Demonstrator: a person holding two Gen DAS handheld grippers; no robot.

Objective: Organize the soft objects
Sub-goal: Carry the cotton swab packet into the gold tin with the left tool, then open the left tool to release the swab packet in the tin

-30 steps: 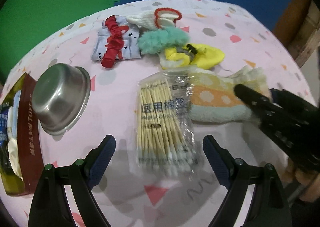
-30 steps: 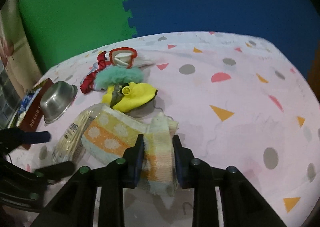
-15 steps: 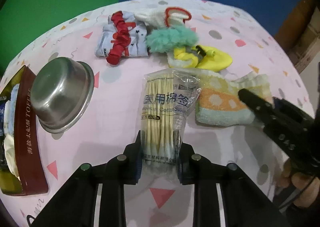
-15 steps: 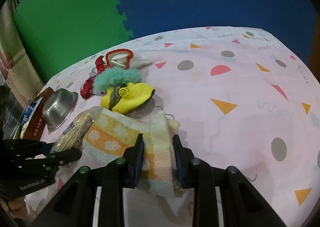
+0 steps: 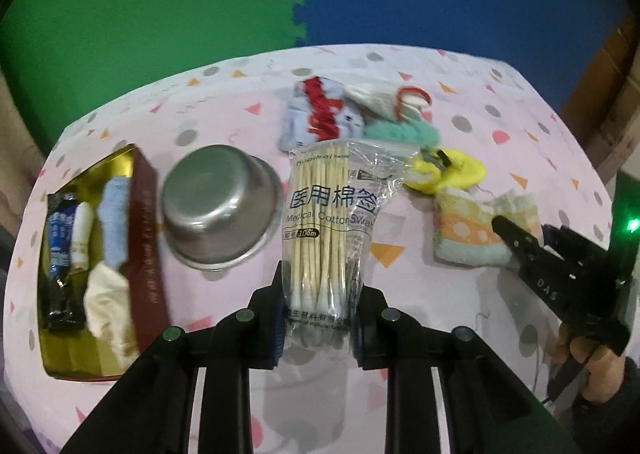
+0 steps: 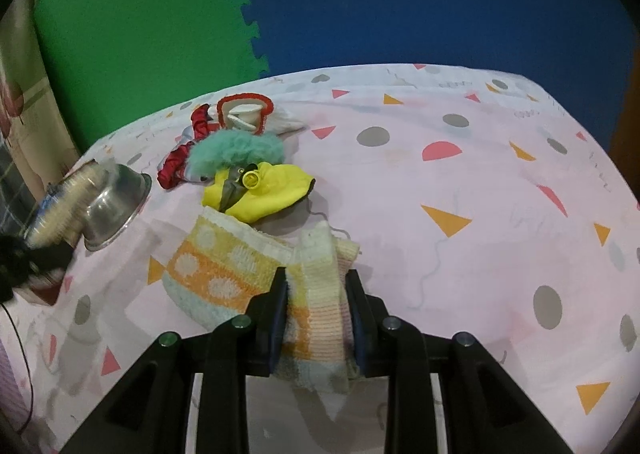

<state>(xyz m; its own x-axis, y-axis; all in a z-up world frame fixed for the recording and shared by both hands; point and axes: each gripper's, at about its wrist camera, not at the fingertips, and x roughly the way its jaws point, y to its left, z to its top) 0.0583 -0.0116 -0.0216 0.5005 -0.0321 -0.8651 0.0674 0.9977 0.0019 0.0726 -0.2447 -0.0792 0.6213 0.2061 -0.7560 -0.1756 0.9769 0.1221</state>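
While the left tool (image 5: 319, 312) is clamped on the lower end of a clear bag of cotton swabs (image 5: 334, 214), the bag stands up off the bench (image 6: 460, 182), between the steel bowl (image 5: 220, 206) and the towel (image 5: 476, 234). Its jaws have just been closing, and the bag is now pinched between the pads. The right tool (image 6: 316, 314) is clamped on one end of the orange, yellow and pale green towel, whose other end lies on the cloth. Just beyond the towel sits a yellow soft item (image 6: 264, 194), then a fluffy teal piece (image 6: 236, 150), a red scrunchie (image 6: 180, 158) on a pale patterned cloth, and a white item with a red rim (image 6: 246, 112), all bunched close together. The bowl rests upside down beside a dark red box (image 5: 144, 254) with a gold lining that holds a dark tube, a white roll, a blue roll and a cream cloth. A pale pink cover with grey dots, pink half circles and orange triangles wraps the bench, slightly wrinkled. Behind it, interlocking foam panels form the backdrop, green on the left, blue on the right. Brown wood shows at the right edge in the left wrist view.
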